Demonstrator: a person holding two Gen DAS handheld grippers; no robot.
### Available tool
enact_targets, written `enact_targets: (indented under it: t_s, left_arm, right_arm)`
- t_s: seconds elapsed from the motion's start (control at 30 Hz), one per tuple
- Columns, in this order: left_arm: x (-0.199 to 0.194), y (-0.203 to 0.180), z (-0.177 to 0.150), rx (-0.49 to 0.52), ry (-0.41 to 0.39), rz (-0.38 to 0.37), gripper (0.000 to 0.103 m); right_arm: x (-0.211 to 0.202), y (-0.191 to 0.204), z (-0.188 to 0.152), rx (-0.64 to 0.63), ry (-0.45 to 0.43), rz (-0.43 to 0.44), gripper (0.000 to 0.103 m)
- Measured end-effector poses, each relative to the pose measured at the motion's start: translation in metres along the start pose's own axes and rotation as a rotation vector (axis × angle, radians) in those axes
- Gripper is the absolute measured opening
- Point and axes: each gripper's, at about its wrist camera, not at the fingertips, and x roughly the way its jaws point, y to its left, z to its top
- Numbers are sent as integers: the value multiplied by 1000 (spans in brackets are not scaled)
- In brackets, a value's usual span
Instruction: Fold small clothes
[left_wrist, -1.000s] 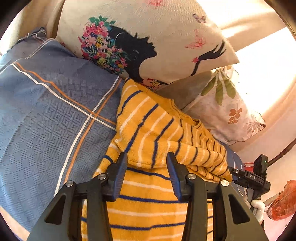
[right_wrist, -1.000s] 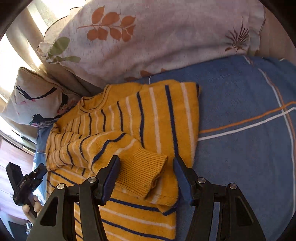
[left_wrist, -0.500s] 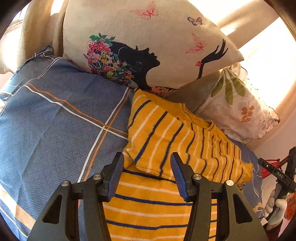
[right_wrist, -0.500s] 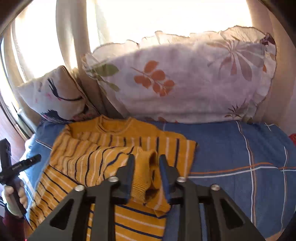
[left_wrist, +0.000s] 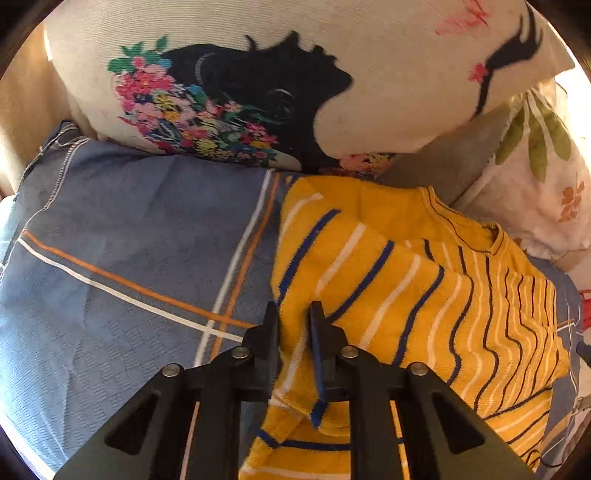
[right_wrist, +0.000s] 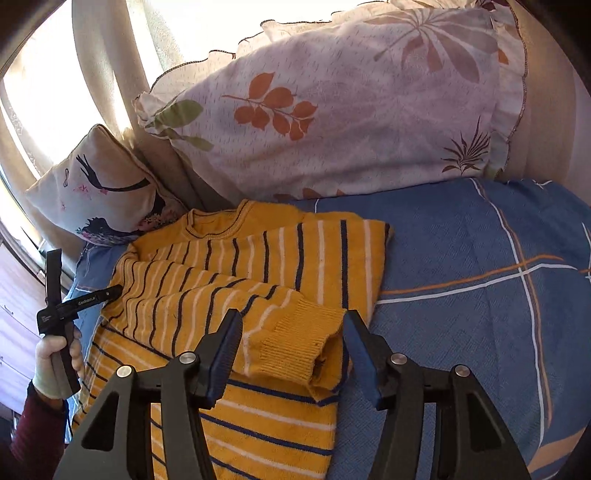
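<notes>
My left tongs (left_wrist: 293, 325) pinch the left edge of the sweater (left_wrist: 424, 280), which lies on the bed (left_wrist: 129, 240) with both sleeves folded in. My right tongs (right_wrist: 291, 339) hang spread over its cuff (right_wrist: 295, 350). Two pillows (right_wrist: 332, 103) crowd the collar. Writing on the left handle is unreadable.

The left gripper (left_wrist: 293, 325) has its jaws drawn close together on a fold at the left edge of the yellow striped sweater (left_wrist: 424, 280), the cloth bunched and lifted between them. The sweater lies on a blue bedspread (left_wrist: 122, 243) crossed by white and orange lines, its neckline toward the pillows. A cream pillow (left_wrist: 280, 74) printed with a black silhouette and flowers leans at the head of the bed, and a floral pillow (left_wrist: 535, 184) sits to its right, touching the sweater's collar end.
</notes>
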Motion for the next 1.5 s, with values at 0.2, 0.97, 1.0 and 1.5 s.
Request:
enact_targets:
  t_s: [0.2,0.97,1.0,1.5]
  left_arm:
    - [-44,42,-18,-97,-24,-107,28]
    - [-200,86,-210,-102,-57,-261,86]
    - [-193,84,-218,-120,-36,-286,86]
    - [-169,45,-255,-166,38,-398,61]
  right_arm:
    - [-33,-43,4,158,-51,45,62]
    - [-155,-43,-125,90,28,118,87]
    - [-135,-32,-139,104,74,180,87]
    - [-58,167,-203,-553,51,54,71]
